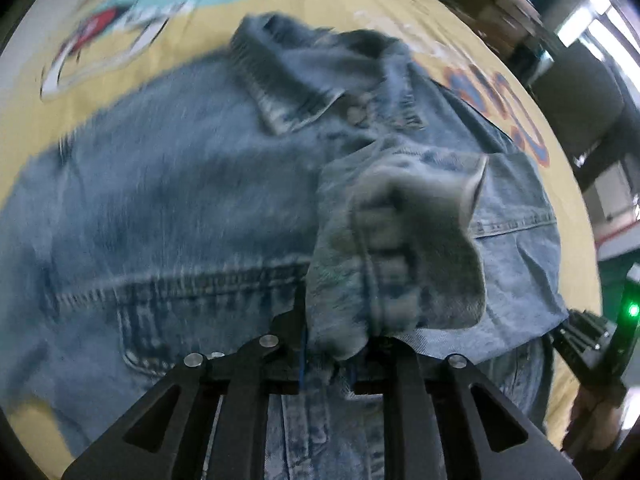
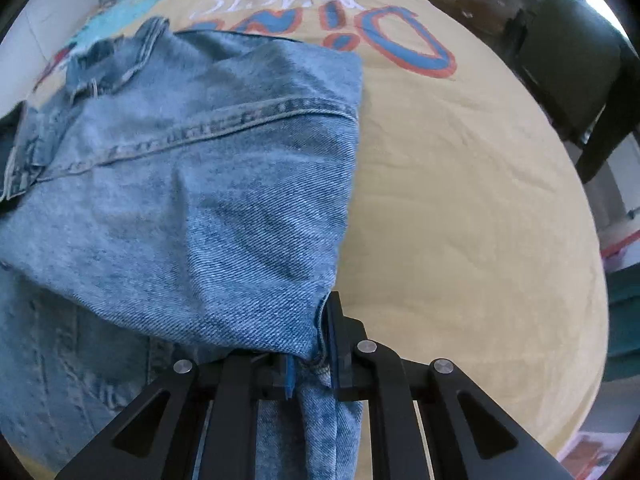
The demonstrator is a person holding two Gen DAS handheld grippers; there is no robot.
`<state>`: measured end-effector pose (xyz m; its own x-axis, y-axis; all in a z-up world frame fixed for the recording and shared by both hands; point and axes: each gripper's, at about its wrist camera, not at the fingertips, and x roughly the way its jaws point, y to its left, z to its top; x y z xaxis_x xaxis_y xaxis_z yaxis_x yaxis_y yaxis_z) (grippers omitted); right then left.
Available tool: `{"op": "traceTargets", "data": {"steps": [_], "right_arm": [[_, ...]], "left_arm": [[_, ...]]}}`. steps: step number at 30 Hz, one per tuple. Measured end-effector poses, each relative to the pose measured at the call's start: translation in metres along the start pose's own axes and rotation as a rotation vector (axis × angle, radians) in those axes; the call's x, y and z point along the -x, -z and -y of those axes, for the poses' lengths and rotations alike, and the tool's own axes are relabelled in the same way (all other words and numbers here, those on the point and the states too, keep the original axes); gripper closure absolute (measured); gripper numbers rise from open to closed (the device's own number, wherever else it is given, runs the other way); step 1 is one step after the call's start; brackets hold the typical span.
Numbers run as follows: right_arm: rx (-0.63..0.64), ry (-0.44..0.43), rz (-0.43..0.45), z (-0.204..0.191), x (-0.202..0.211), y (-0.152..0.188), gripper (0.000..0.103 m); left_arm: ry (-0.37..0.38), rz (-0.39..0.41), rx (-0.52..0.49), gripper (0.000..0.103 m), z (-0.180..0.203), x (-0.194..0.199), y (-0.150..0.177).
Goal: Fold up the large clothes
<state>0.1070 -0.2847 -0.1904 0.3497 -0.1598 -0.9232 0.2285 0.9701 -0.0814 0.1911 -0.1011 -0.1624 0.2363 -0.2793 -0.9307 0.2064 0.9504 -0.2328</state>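
denim jacket (image 2: 200, 184) on yellow sheet (image 2: 460, 200), both grippers clamped

Your left black, strut-framed gripper (image 1: 334, 344) carries round silver screws and blue-lined fingers (image 1: 304, 348). Your right black gripper (image 2: 310, 360) matches it; at four o'clock its body glows a green light.

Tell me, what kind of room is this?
Probably a workshop or lab space, not a home: a denim jacket lies on a table under a yellow printed cloth, with stacked boxes and a dark chair behind.
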Motion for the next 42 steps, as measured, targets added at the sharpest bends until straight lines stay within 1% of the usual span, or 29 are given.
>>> {"op": "traceTargets", "data": {"steps": [2, 3, 4, 6, 8, 10, 11, 12, 13, 14, 15, 16, 17, 19, 23, 24, 25, 26, 29, 31, 34, 36, 38, 39, 42], "right_arm": [[-0.007, -0.010, -0.005, 0.000, 0.001, -0.001, 0.091], [-0.007, -0.015, -0.009, -0.001, 0.000, -0.002, 0.091], [-0.009, -0.020, -0.012, -0.001, 0.000, -0.002, 0.091], [-0.013, -0.032, -0.019, 0.001, 0.000, -0.003, 0.090], [-0.017, -0.039, -0.023, 0.005, -0.002, -0.004, 0.089], [-0.031, -0.045, -0.028, 0.009, -0.003, -0.005, 0.083], [-0.037, -0.047, -0.030, 0.012, -0.003, -0.005, 0.082], [-0.042, -0.052, -0.037, 0.014, -0.003, -0.005, 0.079], [-0.042, -0.053, -0.044, 0.021, -0.003, -0.005, 0.071], [-0.042, -0.052, -0.051, 0.023, -0.002, -0.004, 0.063], [-0.041, -0.053, -0.058, 0.026, 0.002, -0.004, 0.043], [-0.039, -0.065, -0.056, 0.028, 0.007, -0.004, 0.028], [-0.036, -0.075, -0.051, 0.030, 0.012, -0.002, 0.025], [-0.024, -0.089, -0.031, 0.033, 0.027, -0.003, 0.023], [0.001, -0.105, 0.032, 0.020, 0.052, -0.011, 0.017], [0.008, -0.117, 0.045, 0.014, 0.055, -0.013, 0.012], [0.019, -0.132, 0.059, 0.005, 0.057, -0.020, 0.004], [0.026, -0.136, 0.069, -0.002, 0.058, -0.020, 0.000], [0.051, -0.137, 0.111, -0.024, 0.058, -0.032, 0.000], [0.060, -0.141, 0.136, -0.045, 0.053, -0.036, 0.000], [0.062, -0.146, 0.137, -0.071, 0.034, -0.038, 0.000], [0.071, -0.128, 0.115, -0.081, 0.018, -0.035, 0.000], [0.078, -0.092, 0.102, -0.082, 0.005, -0.029, 0.000], [0.074, -0.091, 0.102, -0.077, 0.001, -0.025, 0.000], [0.031, -0.127, 0.129, -0.056, -0.002, -0.017, 0.000]], "left_arm": [[0.021, 0.014, 0.031, 0.086, -0.006, 0.004, 0.005], [0.018, 0.022, 0.031, 0.079, -0.008, 0.007, 0.006], [-0.001, 0.028, 0.026, 0.071, -0.009, 0.010, 0.006], [-0.037, 0.040, 0.021, 0.069, -0.014, 0.015, 0.005], [-0.042, 0.029, 0.036, 0.066, -0.025, 0.016, 0.006], [-0.057, 0.028, 0.054, 0.055, -0.037, 0.018, 0.008], [-0.073, 0.031, 0.061, 0.054, -0.044, 0.021, 0.010], [-0.086, 0.034, 0.064, 0.050, -0.047, 0.024, 0.010], [-0.096, 0.043, 0.063, 0.044, -0.051, 0.029, 0.011], [-0.112, 0.055, 0.061, 0.040, -0.053, 0.034, 0.011], [-0.138, 0.076, 0.052, 0.032, -0.053, 0.041, 0.011], [-0.152, 0.093, 0.041, 0.026, -0.052, 0.048, 0.010], [-0.164, 0.113, 0.029, 0.022, -0.051, 0.055, 0.009], [-0.172, 0.144, 0.014, 0.001, -0.047, 0.065, 0.008], [-0.148, 0.182, -0.054, 0.001, -0.017, 0.063, 0.002], [-0.142, 0.189, -0.072, 0.001, -0.008, 0.060, 0.002], [-0.142, 0.197, -0.091, 0.001, 0.002, 0.056, 0.002], [-0.142, 0.206, -0.111, 0.001, 0.011, 0.052, 0.003], [-0.130, 0.222, -0.147, 0.001, 0.032, 0.030, 0.003], [-0.132, 0.208, -0.155, 0.001, 0.039, 0.014, 0.004], [-0.167, 0.156, -0.176, 0.001, 0.041, -0.010, 0.009], [-0.225, 0.136, -0.202, 0.001, 0.037, -0.021, 0.014], [-0.283, 0.141, -0.232, 0.001, 0.029, -0.025, 0.020], [-0.291, 0.138, -0.231, 0.001, 0.023, -0.026, 0.022], [-0.250, 0.108, -0.190, 0.001, 0.001, -0.031, 0.027]]}}
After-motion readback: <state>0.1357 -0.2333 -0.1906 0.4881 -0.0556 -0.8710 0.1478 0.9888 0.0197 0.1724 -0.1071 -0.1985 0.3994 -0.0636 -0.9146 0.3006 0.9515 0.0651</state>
